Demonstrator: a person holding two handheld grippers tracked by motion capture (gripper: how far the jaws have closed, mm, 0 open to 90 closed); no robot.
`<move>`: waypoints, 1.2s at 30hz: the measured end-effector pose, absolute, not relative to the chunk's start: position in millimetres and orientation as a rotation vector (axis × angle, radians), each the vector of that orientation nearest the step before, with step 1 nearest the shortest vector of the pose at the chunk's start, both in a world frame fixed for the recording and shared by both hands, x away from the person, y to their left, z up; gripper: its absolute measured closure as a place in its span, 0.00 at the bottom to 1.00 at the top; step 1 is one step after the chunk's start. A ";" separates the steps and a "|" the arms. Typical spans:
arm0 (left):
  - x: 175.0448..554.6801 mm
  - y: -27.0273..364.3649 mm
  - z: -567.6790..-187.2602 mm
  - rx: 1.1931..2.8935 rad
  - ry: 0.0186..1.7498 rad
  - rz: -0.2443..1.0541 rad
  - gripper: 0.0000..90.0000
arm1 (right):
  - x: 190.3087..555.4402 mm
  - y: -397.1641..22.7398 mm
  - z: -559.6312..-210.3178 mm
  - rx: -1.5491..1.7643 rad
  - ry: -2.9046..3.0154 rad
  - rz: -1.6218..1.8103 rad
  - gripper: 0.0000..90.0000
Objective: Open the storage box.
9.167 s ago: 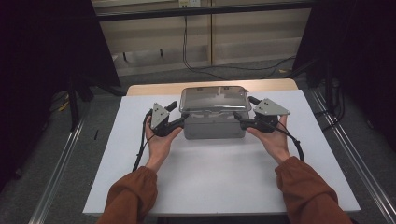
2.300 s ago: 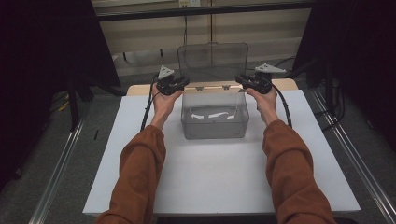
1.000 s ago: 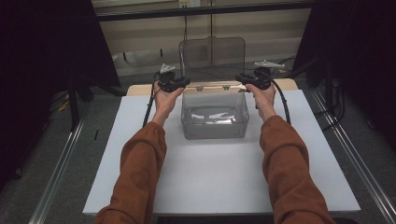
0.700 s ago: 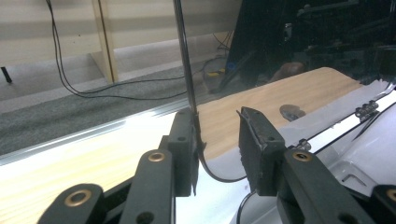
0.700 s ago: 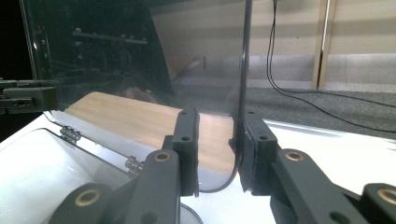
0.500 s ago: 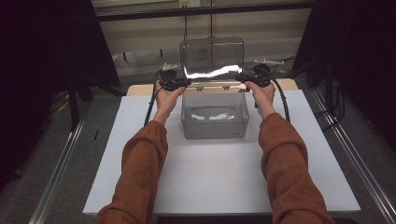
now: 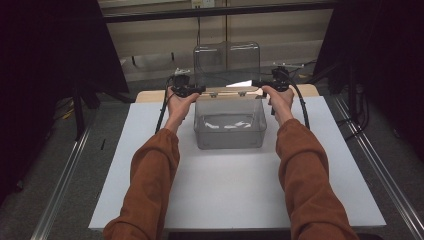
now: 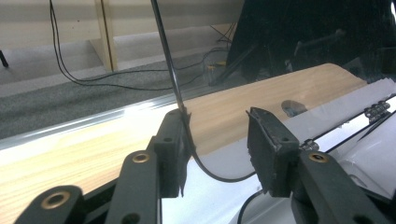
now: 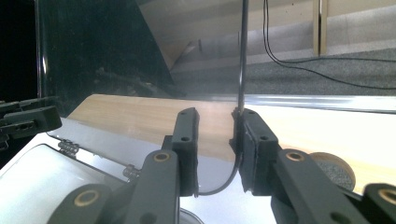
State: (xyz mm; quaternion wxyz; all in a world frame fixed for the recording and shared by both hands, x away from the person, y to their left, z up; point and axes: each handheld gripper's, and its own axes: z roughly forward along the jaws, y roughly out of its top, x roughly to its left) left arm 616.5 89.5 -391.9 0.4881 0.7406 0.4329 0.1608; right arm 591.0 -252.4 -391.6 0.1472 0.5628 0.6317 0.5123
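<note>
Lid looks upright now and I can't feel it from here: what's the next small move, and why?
Probably draw both grippers sideways off the lid. It stands upright over the box, and the left gripper, whose jaws have just been opening, has one pad clear of its edge.

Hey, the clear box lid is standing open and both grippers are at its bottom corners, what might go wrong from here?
1. The left gripper has just been opening; the lid touches one pad only, so it might swing shut.
2. The right gripper also shows a gap, so it may not stop the lid.
3. A falling lid could jolt the box.
</note>
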 end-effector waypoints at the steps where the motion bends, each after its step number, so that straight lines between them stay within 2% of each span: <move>1: 616.8 88.9 -391.7 1.806 1.058 0.388 0.63 | 591.3 -252.5 -392.2 1.633 1.814 1.478 0.78; 29: 622.5 90.4 -398.8 1.806 1.113 0.309 0.51 | 594.8 -247.4 -403.2 1.739 1.771 1.458 0.70; 36: 622.4 90.2 -399.1 1.807 1.121 0.301 0.51 | 595.1 -246.3 -405.5 1.738 1.773 1.450 0.68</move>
